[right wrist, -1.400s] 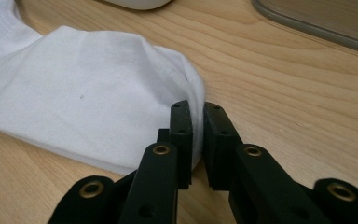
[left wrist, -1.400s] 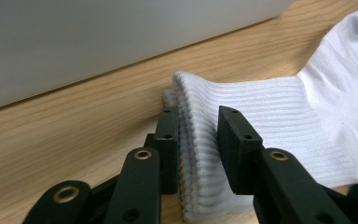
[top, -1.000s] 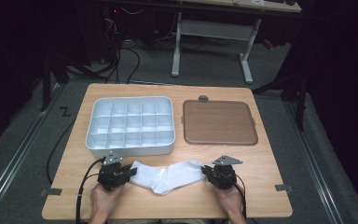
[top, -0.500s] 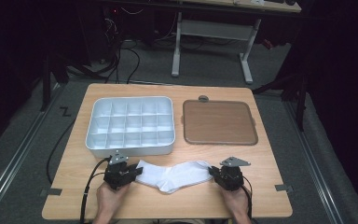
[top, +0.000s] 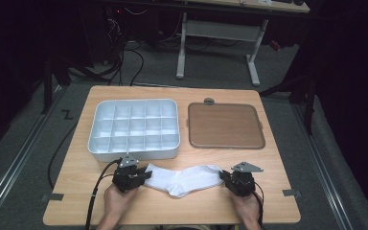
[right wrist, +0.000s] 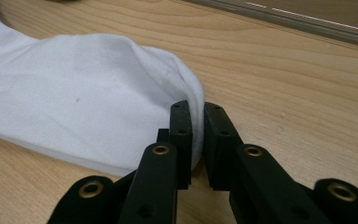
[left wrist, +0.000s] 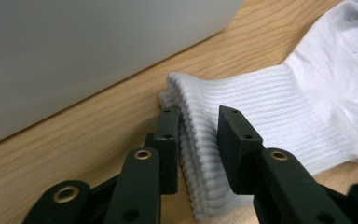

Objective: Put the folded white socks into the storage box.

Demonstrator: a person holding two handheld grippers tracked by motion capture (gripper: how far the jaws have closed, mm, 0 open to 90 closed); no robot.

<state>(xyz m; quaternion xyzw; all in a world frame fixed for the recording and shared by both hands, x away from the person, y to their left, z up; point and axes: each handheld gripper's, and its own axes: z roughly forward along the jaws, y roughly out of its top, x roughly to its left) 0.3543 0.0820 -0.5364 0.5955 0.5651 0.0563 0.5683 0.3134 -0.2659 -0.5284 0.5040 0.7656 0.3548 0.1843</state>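
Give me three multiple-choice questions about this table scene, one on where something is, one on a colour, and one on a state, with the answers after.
1. Where does the white sock lie?
A. inside the divided tray
B. on the table, in front of the divided tray, between the two grippers
C. on the brown board

2. What colour is the flat board right of the divided tray?
A. brown
B. blue
C. green

3. How does the right gripper stand at the sock?
A. open wide above it
B. lying on its side away from it
C. shut on the sock's toe end

Answers:
1 B, the high view shows it stretched on the wooden table from the left gripper to the right one.
2 A, the board reads brown from above.
3 C, the right gripper view shows both jaws pinching the white fabric.
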